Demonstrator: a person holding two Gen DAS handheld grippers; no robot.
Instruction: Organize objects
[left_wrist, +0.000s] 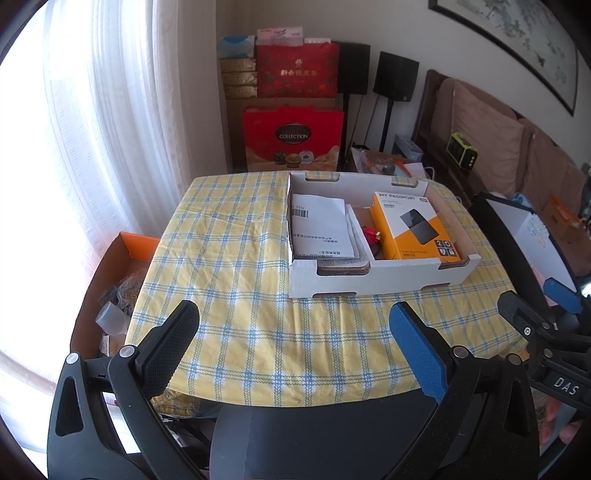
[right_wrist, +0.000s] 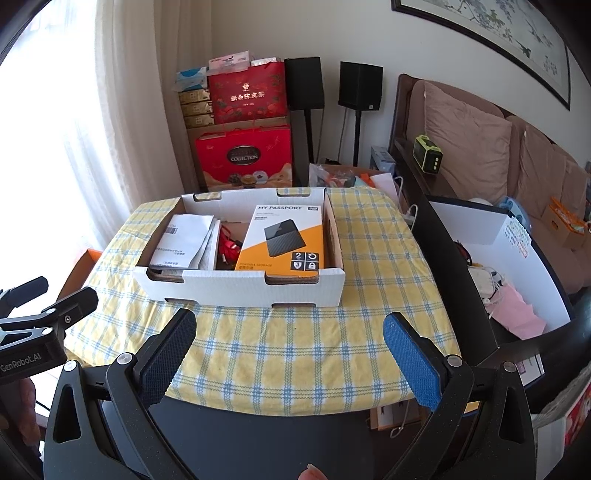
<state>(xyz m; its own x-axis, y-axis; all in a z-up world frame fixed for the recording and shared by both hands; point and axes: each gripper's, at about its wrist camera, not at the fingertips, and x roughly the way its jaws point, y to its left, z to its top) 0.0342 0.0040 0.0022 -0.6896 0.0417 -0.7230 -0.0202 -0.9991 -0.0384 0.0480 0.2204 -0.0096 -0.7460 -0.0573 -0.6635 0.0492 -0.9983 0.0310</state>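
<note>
A white cardboard tray (left_wrist: 354, 282) (right_wrist: 236, 291) stands on a yellow-and-blue checked tablecloth (left_wrist: 236, 258) (right_wrist: 295, 347). In it lie folded white papers (left_wrist: 321, 225) (right_wrist: 184, 236), red cables (left_wrist: 371, 234) (right_wrist: 231, 245) and an orange "My Passport" box (left_wrist: 410, 225) (right_wrist: 282, 240). My left gripper (left_wrist: 295, 347) is open and empty above the table's near edge, short of the tray. My right gripper (right_wrist: 290, 354) is open and empty, also short of the tray. The right gripper shows at the right of the left wrist view (left_wrist: 543, 310); the left one shows at the left of the right wrist view (right_wrist: 48, 306).
An orange-lined carton of clutter (left_wrist: 110, 295) sits on the floor left of the table. A white-lined box with cloths and cables (right_wrist: 509, 273) stands to the right. Red gift bags (left_wrist: 291, 140), speakers (left_wrist: 395, 77) and a sofa (right_wrist: 480, 155) are behind.
</note>
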